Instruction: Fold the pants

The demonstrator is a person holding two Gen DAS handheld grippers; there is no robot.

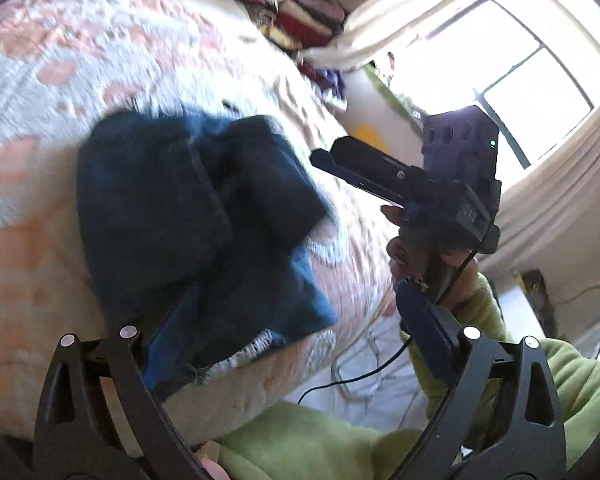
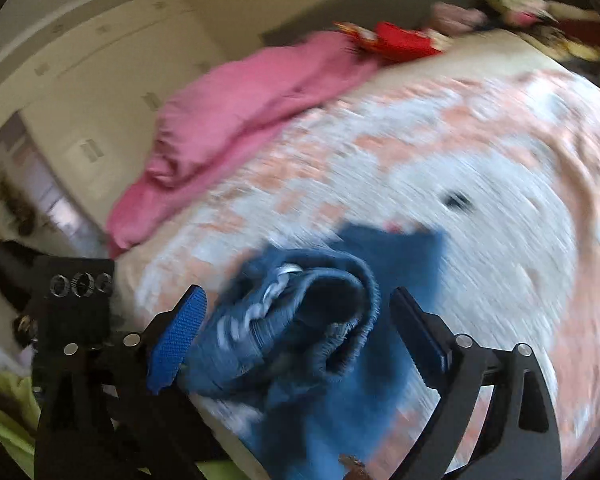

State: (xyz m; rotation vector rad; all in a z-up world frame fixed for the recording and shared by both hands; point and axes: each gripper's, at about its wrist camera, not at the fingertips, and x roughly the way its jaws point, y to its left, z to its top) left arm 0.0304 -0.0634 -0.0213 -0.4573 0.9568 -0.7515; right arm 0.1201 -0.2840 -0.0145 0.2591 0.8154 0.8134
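Observation:
The blue pants lie bunched and partly folded on the patterned pink and white bedspread. In the right wrist view their elastic waistband lies between my right gripper's spread fingers, one blue pad at the left; the pads do not press the cloth. My left gripper is open above the pants' frayed lower edge, its left finger hidden behind cloth. The right gripper also shows in the left wrist view, held in a hand to the right of the pants.
A pink blanket lies at the bed's far side. Piles of folded clothes stand along the bed edge near the bright window. A cable hangs by the bed's near edge. My green sleeve fills the lower right.

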